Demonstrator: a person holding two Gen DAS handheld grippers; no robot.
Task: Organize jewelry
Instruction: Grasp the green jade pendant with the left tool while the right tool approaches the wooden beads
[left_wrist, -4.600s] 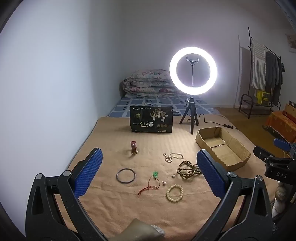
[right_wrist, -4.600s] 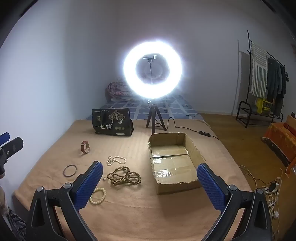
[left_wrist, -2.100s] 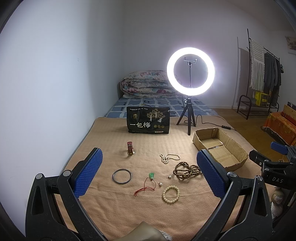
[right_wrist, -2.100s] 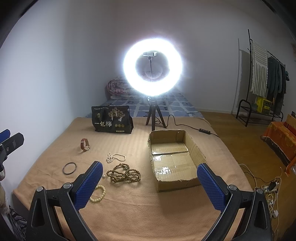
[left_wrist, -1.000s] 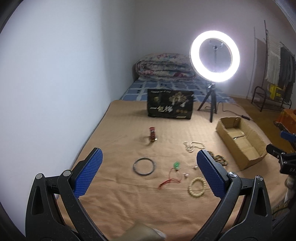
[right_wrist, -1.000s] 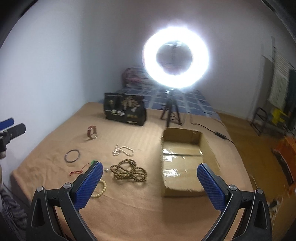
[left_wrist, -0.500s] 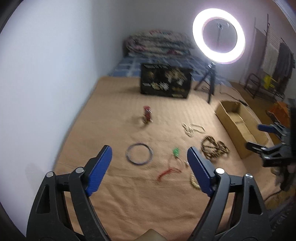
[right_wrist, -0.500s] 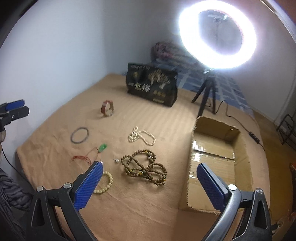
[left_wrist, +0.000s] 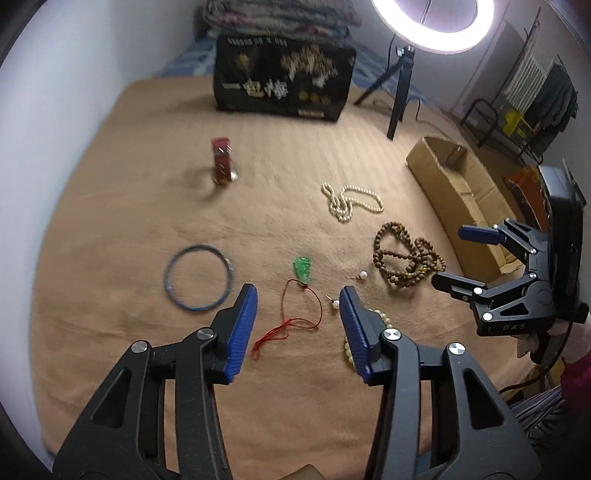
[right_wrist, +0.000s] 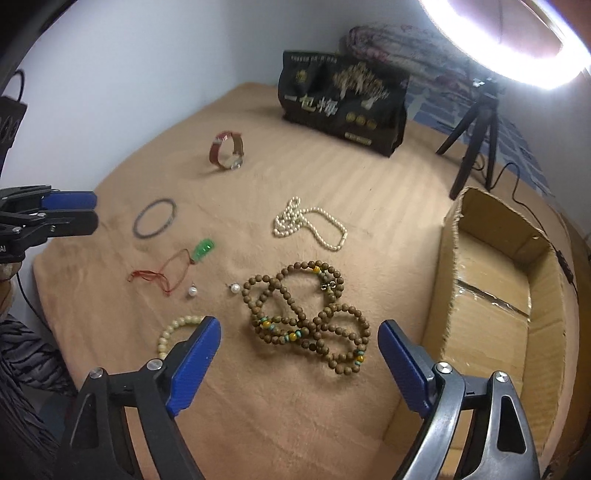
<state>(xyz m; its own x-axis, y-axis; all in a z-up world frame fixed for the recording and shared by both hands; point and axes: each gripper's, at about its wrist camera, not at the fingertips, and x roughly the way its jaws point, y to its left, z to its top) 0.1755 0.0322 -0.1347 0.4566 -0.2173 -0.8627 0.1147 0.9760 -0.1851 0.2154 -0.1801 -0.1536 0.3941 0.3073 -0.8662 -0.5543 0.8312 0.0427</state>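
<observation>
Jewelry lies spread on a tan blanket. My left gripper (left_wrist: 298, 295) hovers over a red cord with a green pendant (left_wrist: 302, 268); its jaws are closing with only air between the pads. My right gripper (right_wrist: 299, 326) hangs over a tangled brown bead string (right_wrist: 306, 317), jaws wide and closing slightly, not touching it. Nearby lie a pearl necklace (right_wrist: 310, 221), a dark bangle (left_wrist: 199, 246), a cream bead bracelet (right_wrist: 173, 325), two pearl earrings (right_wrist: 191, 291) and a red watch strap (right_wrist: 214, 151). An open cardboard box (right_wrist: 450, 258) stands to the right.
A black printed bag (right_wrist: 343, 99) stands at the back of the blanket. A ring light on a tripod (right_wrist: 476, 140) stands beside it, its cable running behind the box. A white wall borders the left side. A folded quilt (left_wrist: 280, 14) lies behind the bag.
Both grippers have tipped downward and come closer to the blanket and the jewelry. The left jaws have narrowed a lot, the right jaws a little.
</observation>
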